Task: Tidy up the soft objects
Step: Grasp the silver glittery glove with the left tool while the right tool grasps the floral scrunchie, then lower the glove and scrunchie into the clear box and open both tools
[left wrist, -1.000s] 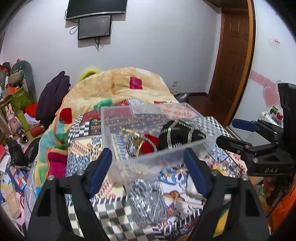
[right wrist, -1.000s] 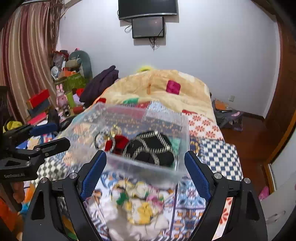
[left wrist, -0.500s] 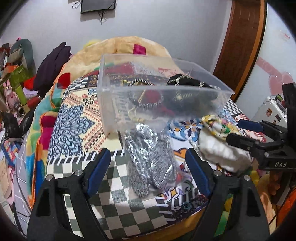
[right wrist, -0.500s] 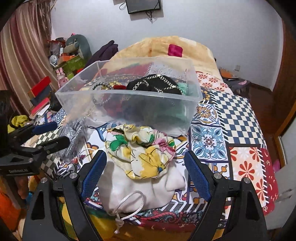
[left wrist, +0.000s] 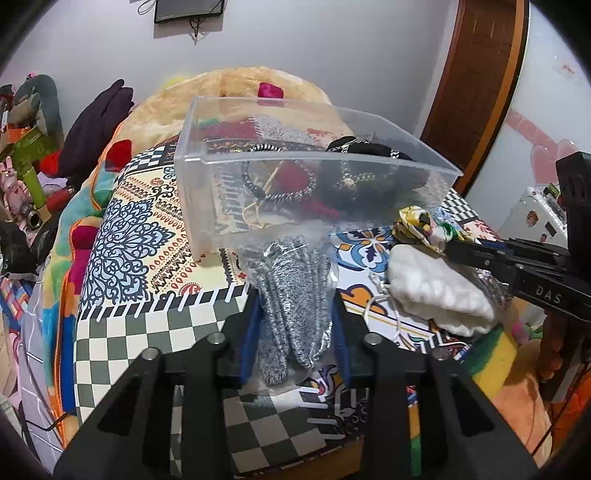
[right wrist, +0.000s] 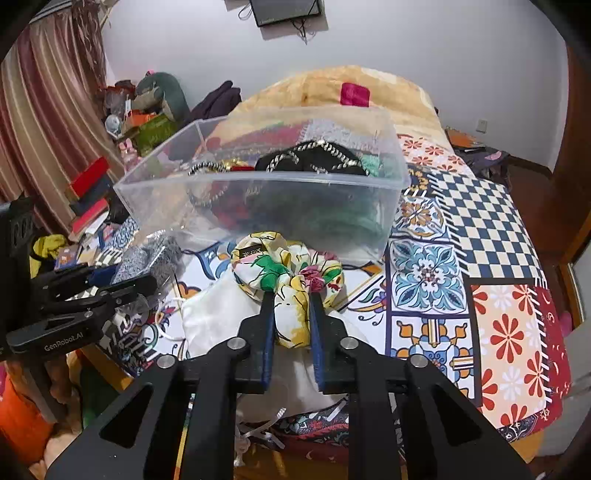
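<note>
Scrunchie, floral yellow, green and pink, sits pinched between the jaws of the right gripper, whose blue pads press on its near fold. It rests on top of a white pouch with a drawstring, which lies on the bed near its front edge. In the left wrist view the same scrunchie shows at the tip of the right gripper, above the pouch.

The left gripper has its jaws closed in on a grey knitted bundle wrapped in clear plastic; the pads touch both sides of it. The bundle lies on the bed's patterned cover, its far end just in front of the bin. From the right wrist view the left gripper sits to the left with the bundle at its tips.

Behind both soft things stands a clear plastic bin on the bed, touching or just beside the scrunchie's far side. Inside it lie a black bag with a chain strap, a beaded band around something red, and green cloth at the right end.

Beyond the bin a tan blanket is heaped. A screen hangs on the wall.
</note>
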`<state>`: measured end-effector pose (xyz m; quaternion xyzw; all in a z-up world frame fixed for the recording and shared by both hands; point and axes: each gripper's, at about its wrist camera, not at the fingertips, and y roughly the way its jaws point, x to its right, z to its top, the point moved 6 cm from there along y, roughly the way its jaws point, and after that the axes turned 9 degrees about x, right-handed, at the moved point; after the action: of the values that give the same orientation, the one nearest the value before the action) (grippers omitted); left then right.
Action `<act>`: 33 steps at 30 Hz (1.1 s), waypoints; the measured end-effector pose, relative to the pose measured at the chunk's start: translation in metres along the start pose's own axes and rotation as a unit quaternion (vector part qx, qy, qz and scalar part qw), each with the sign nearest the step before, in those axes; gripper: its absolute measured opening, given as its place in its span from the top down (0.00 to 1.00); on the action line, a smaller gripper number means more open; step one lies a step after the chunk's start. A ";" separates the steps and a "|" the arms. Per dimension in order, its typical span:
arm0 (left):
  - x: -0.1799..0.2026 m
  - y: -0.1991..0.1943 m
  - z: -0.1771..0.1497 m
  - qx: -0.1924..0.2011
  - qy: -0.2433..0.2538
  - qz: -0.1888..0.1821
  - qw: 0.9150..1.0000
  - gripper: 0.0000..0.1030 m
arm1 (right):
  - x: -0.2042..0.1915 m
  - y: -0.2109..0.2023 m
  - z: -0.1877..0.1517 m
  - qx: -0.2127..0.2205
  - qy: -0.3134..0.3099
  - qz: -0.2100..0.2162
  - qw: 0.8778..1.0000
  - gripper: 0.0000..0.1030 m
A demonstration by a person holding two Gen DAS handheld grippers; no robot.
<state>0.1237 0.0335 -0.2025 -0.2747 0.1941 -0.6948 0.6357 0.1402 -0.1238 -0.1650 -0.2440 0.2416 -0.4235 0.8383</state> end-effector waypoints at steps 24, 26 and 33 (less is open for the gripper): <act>0.008 -0.059 0.083 0.118 0.019 0.001 0.993 0.70 | -0.011 -0.046 0.083 0.128 -0.011 0.006 0.992 0.87; 0.006 -0.057 0.091 0.125 0.023 0.009 0.992 0.70 | -0.012 -0.041 0.091 0.131 -0.011 0.005 0.991 0.87; 0.002 -0.037 0.114 0.129 0.030 0.023 0.991 0.70 | -0.023 -0.014 0.111 0.124 -0.023 0.004 0.992 0.87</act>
<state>0.1664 0.0452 -0.0917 -0.1651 0.1281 -0.7074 0.6752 0.1877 -0.0898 -0.0669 -0.1472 0.1686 -0.4408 0.8693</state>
